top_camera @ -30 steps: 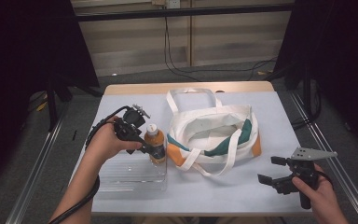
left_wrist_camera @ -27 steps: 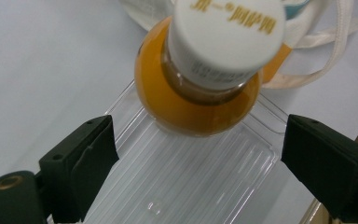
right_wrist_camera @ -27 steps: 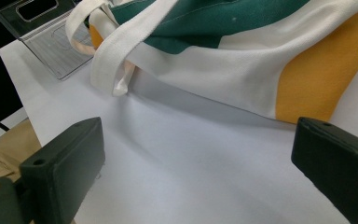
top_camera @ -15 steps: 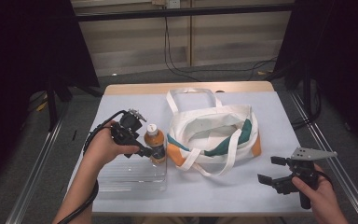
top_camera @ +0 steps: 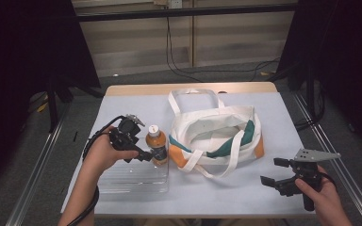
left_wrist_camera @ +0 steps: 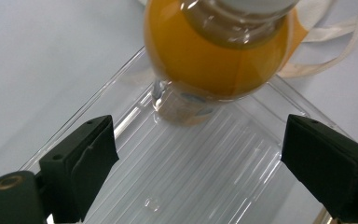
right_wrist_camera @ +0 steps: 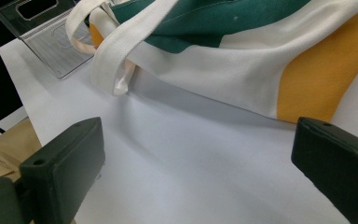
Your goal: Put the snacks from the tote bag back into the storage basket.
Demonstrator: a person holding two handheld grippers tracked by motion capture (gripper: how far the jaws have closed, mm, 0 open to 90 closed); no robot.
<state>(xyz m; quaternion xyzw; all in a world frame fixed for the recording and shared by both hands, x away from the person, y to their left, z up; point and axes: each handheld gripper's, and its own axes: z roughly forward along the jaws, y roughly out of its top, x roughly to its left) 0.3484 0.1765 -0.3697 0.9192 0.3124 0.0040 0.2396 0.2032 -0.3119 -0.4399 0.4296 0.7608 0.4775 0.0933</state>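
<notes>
The orange bottle (top_camera: 156, 143) stands upright in the clear tray (top_camera: 132, 179) at its far right corner, just beside the tote bag (top_camera: 217, 136). The left tongs (top_camera: 143, 154) are spread apart beside it (not gripping). The right tongs (top_camera: 275, 172) hover open over the surface (top_camera: 226, 197).

Bare table (top_camera: 235, 193) before the right gripper (top_camera: 277, 172); tote bag (top_camera: 217, 136) just right of the bottle (top_camera: 156, 143).
</notes>
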